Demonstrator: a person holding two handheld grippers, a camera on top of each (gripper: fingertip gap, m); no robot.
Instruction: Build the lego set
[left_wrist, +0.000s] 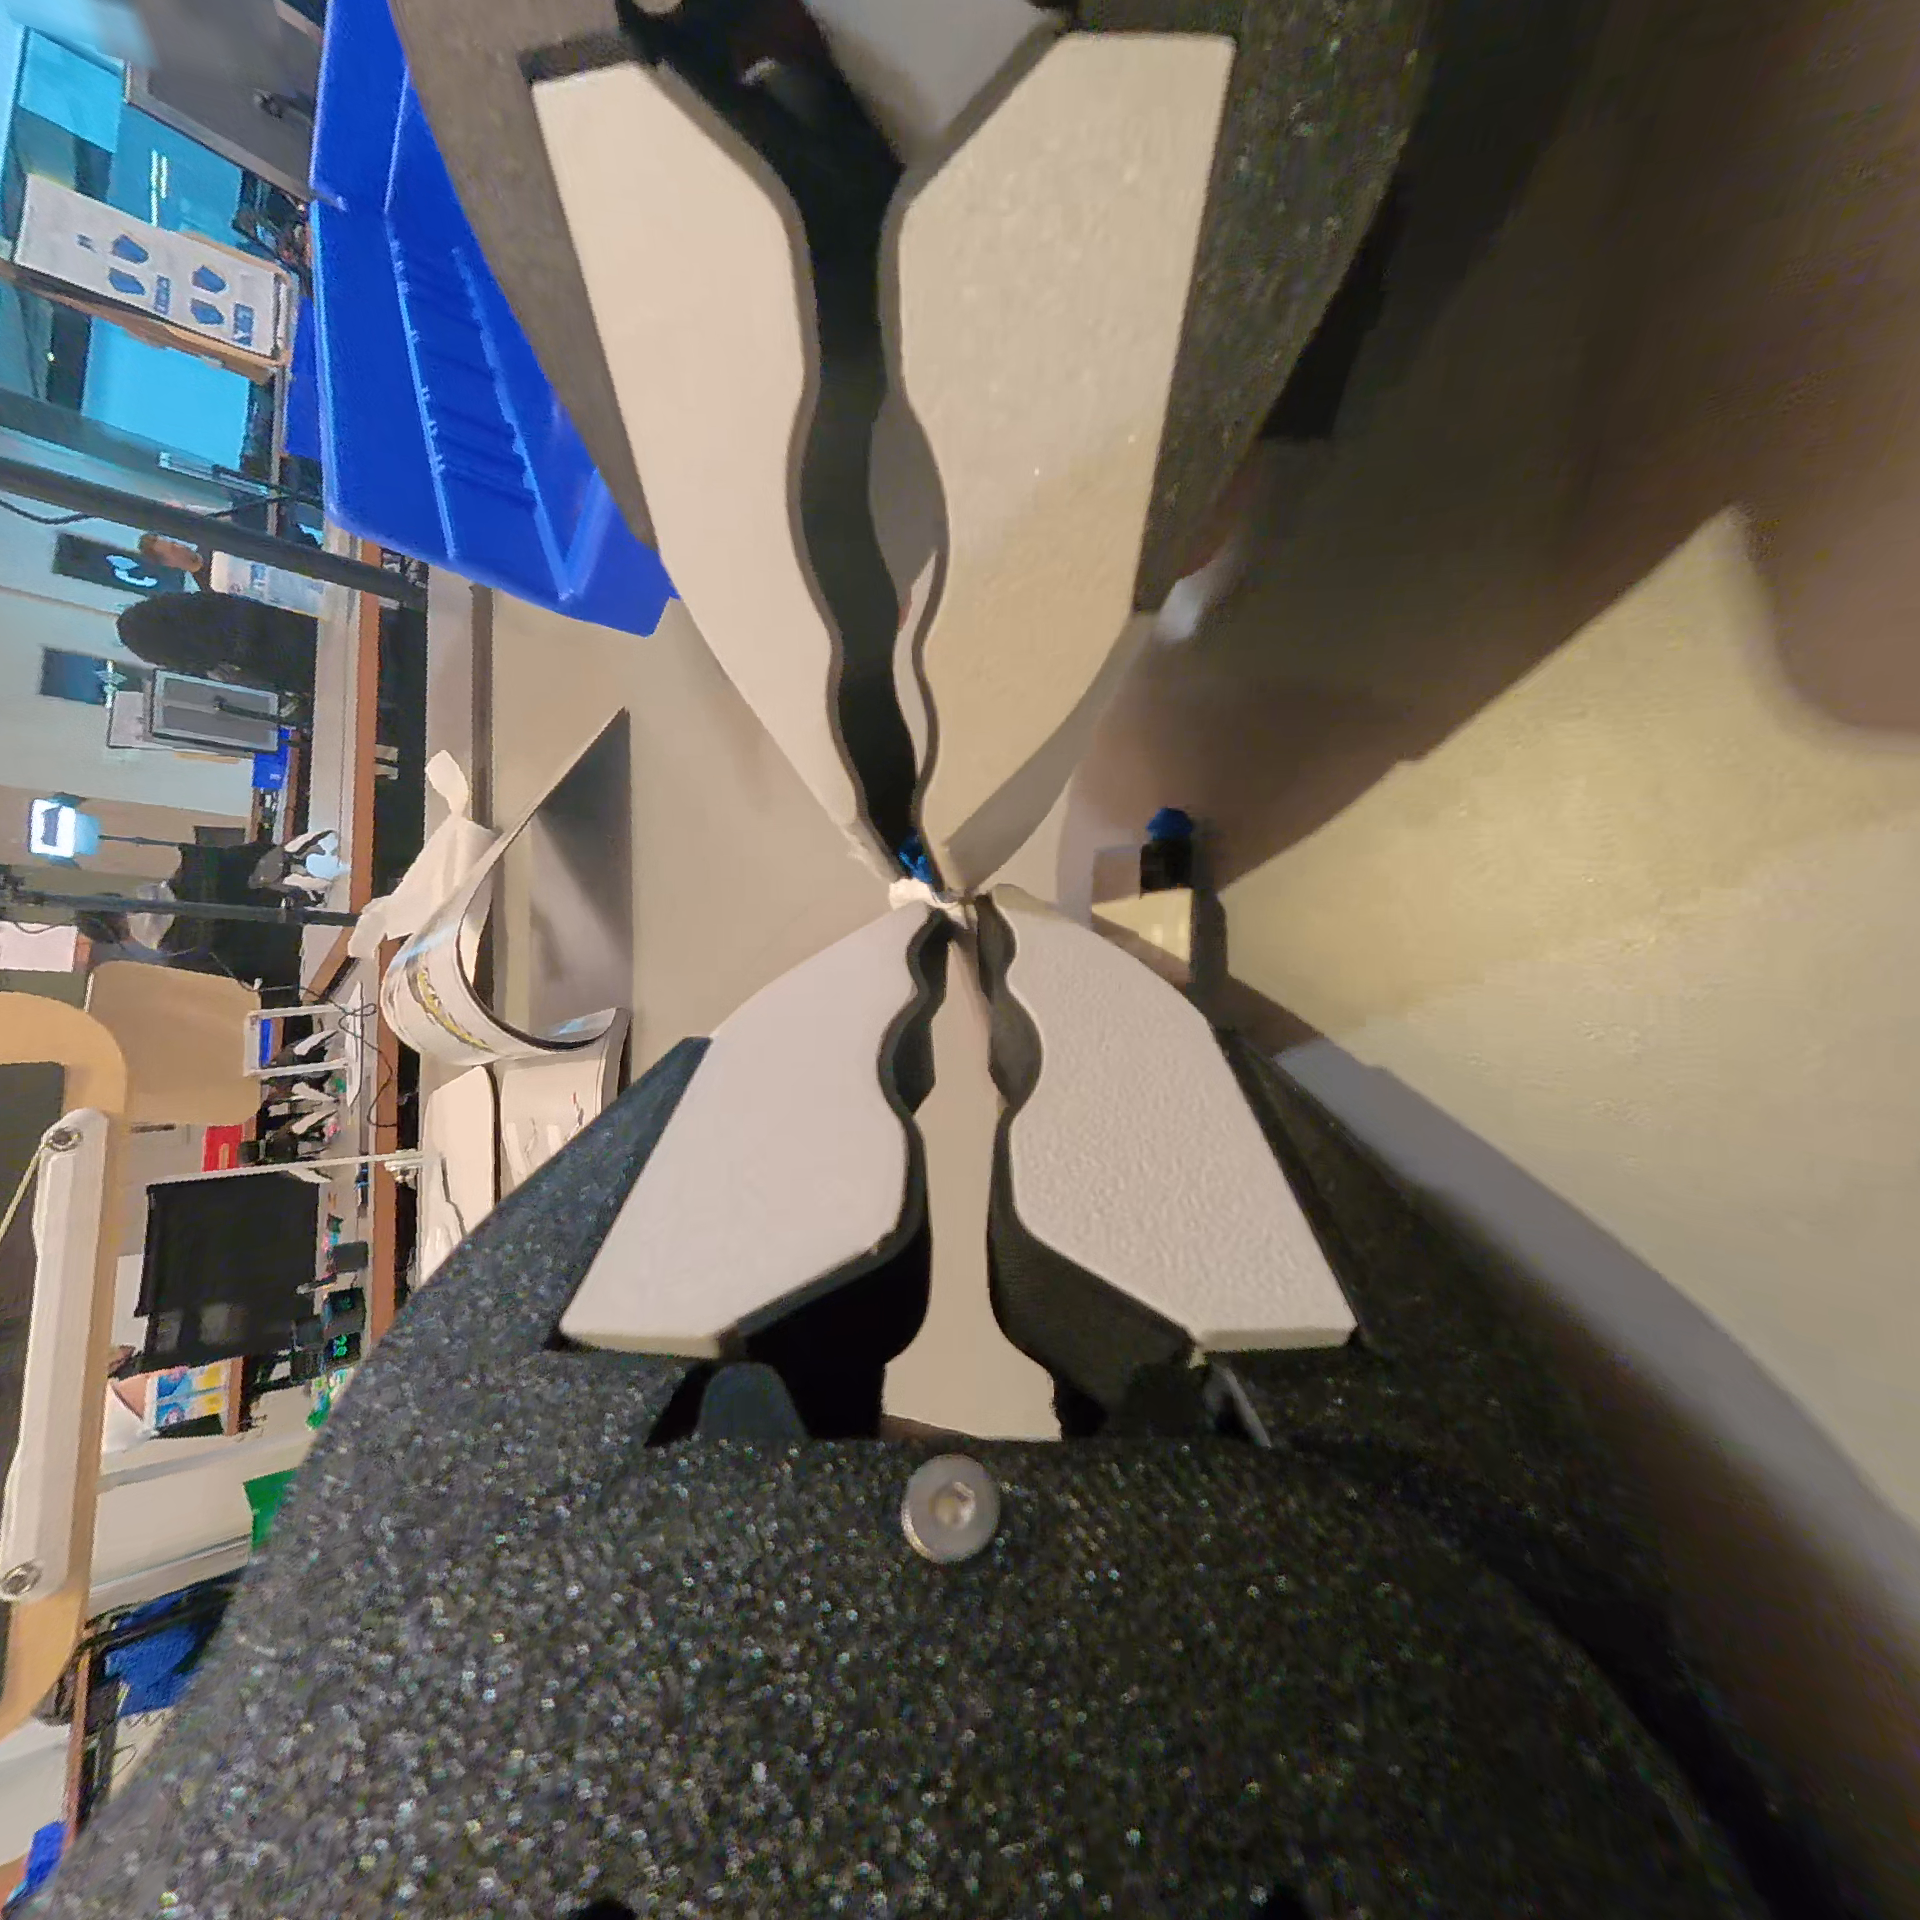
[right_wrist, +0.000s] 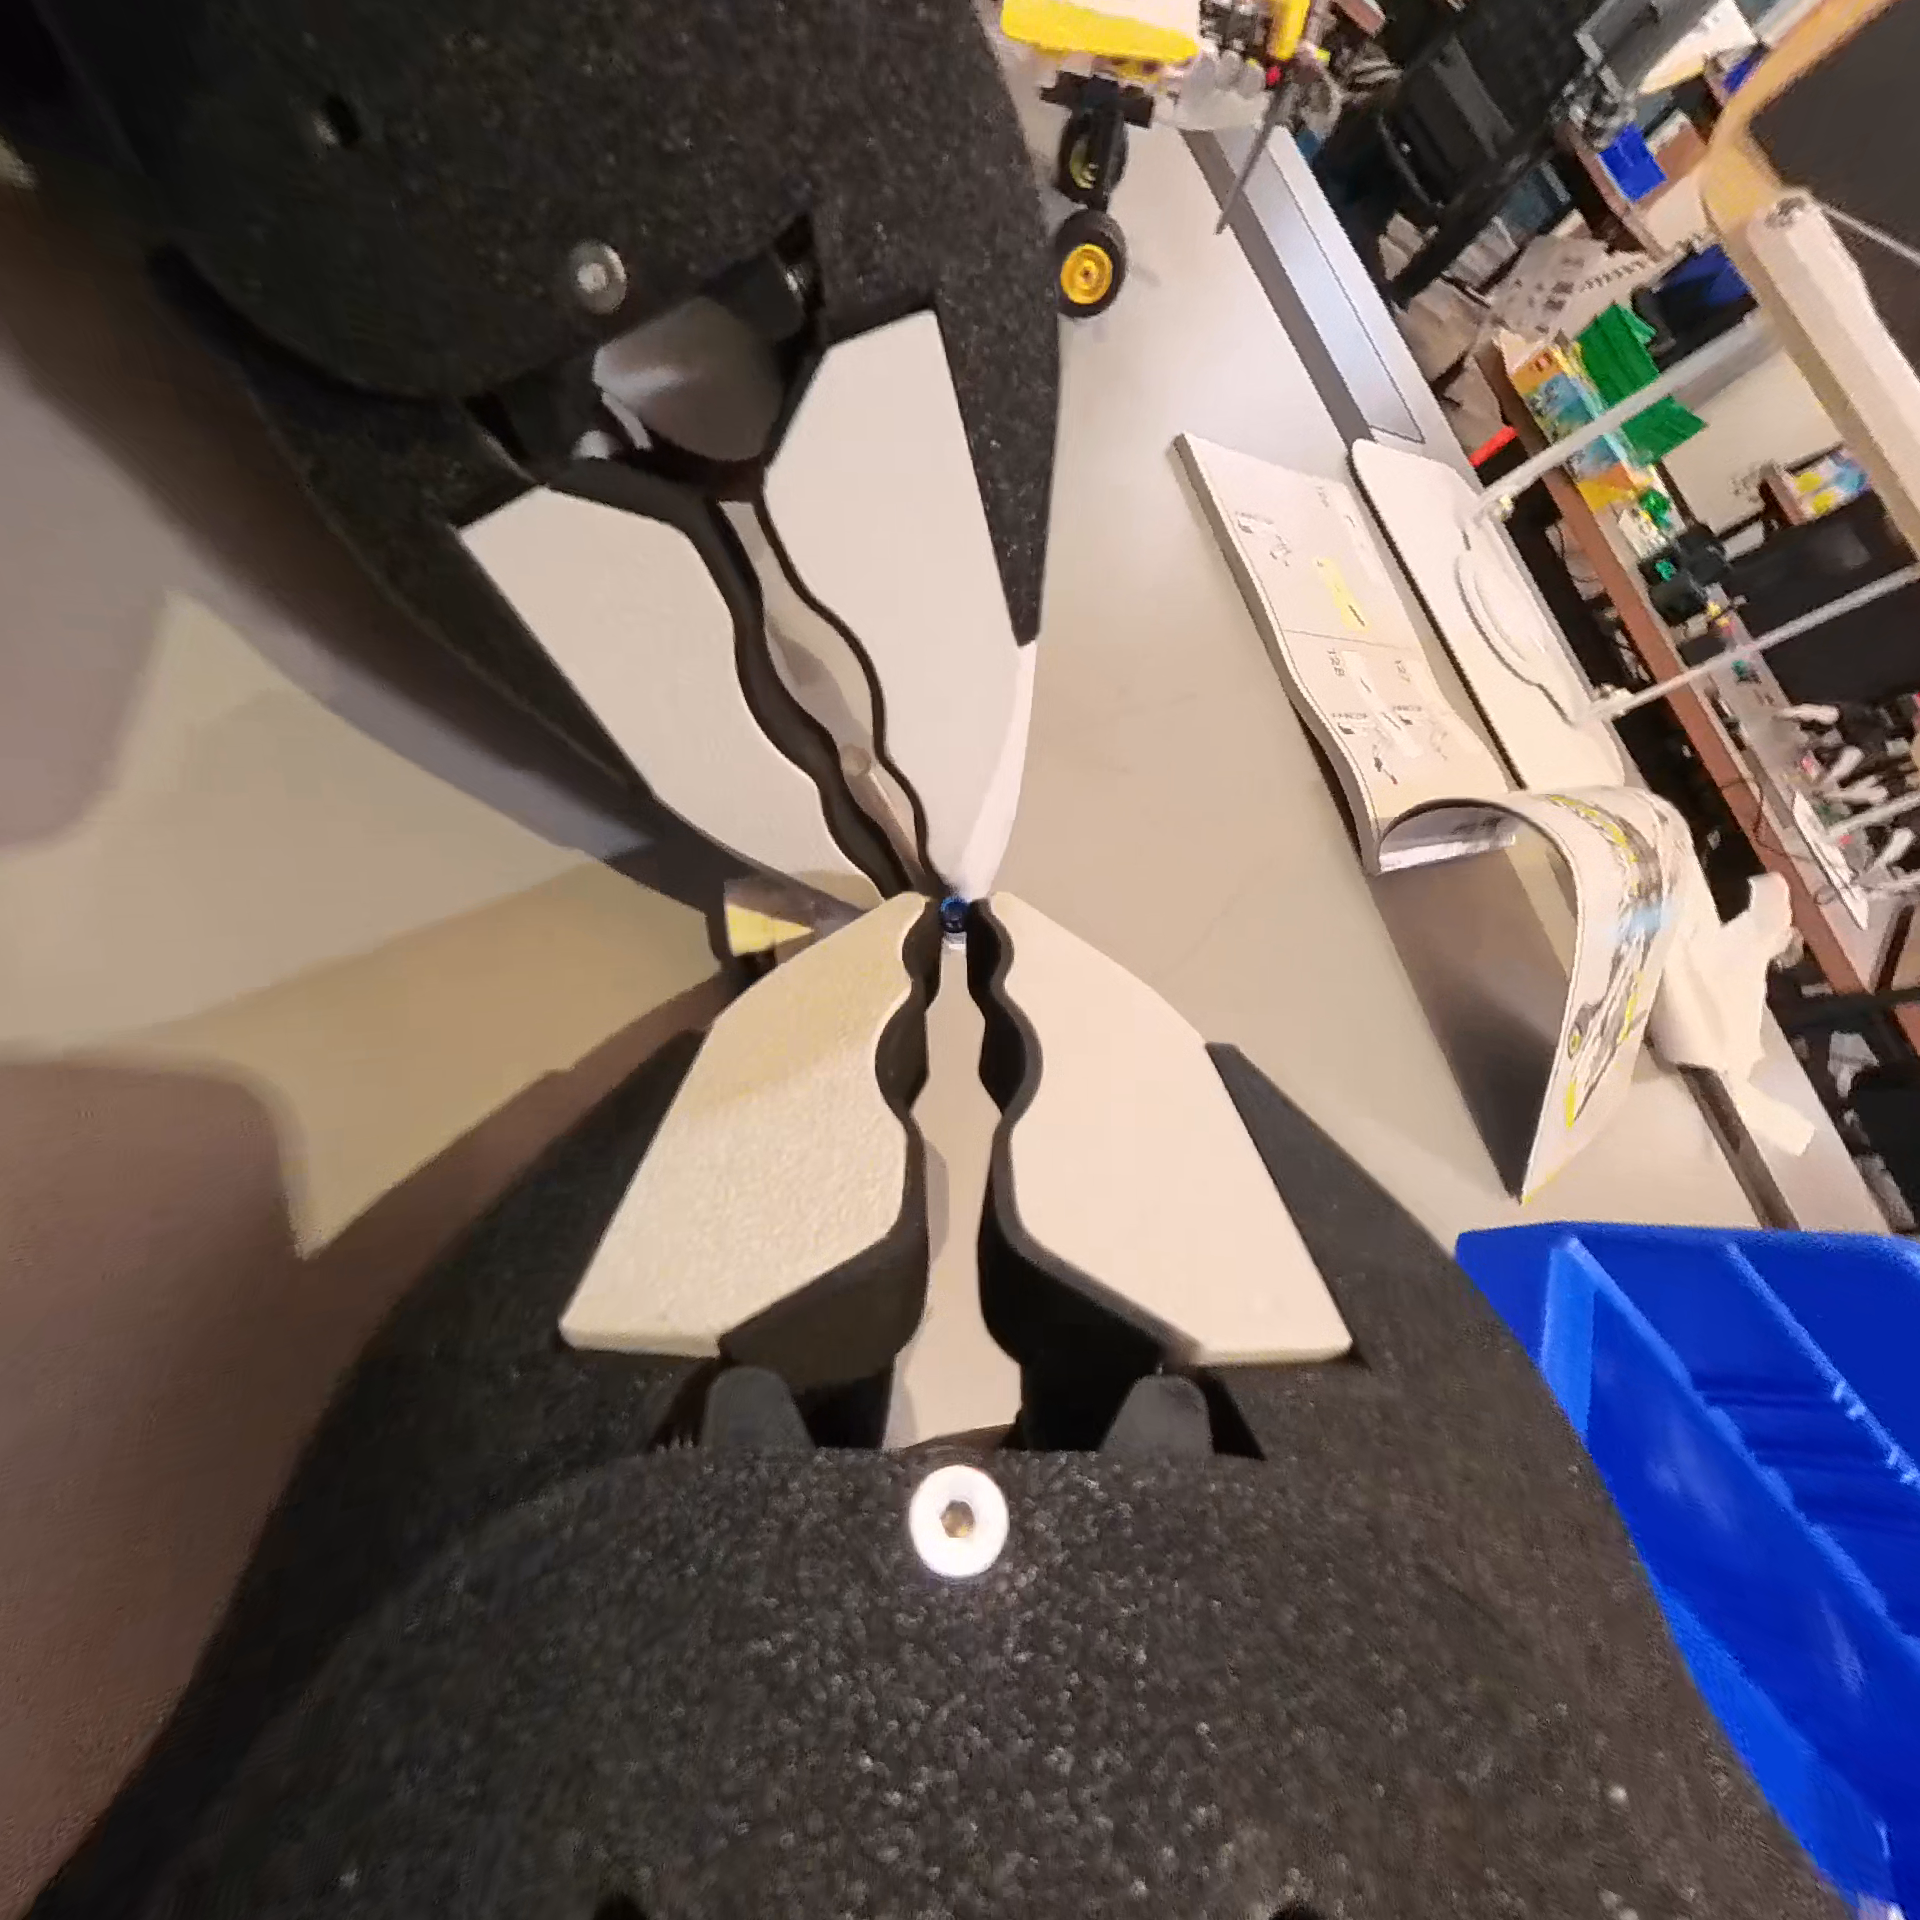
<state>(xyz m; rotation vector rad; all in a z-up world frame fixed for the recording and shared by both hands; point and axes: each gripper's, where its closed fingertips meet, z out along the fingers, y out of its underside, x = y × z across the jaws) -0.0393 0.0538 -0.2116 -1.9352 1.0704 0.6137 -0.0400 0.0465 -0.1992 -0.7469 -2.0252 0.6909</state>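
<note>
**Small blue piece pinched between two gripper tips, tip to tip above the table**

The small blue piece (right_wrist: 951, 914), with a white bit beside it, sits at the point where the two grippers meet nose to nose, above a pale grey table (right_wrist: 1195, 727). In the right wrist view the right gripper (right_wrist: 954, 928) reaches forward with its fingers nearly together, and the blue piece is caught between the very tips. The left gripper (right_wrist: 940, 883) comes in from above and to the left in that view, its fingers also drawn close, the tips touching the same spot.

In the left wrist view the left gripper (left_wrist: 956, 914) has its fingers almost closed on a crumpled white scrap (left_wrist: 914, 896) at the tips. The right gripper (left_wrist: 912, 852) points back at it from above, with the blue piece (left_wrist: 914, 857) showing between its tips. How firmly each pad presses is too small to make out.

A blue plastic bin (right_wrist: 1714, 1455) stands on the table just to the right of the right gripper; it has inner dividers, and the contents cannot be seen. Farther off lie an open instruction booklet (right_wrist: 1382, 644) with a curled page, some crumpled white paper (right_wrist: 1725, 977), and a yellow-and-black wheeled toy model (right_wrist: 1091, 156).
</note>
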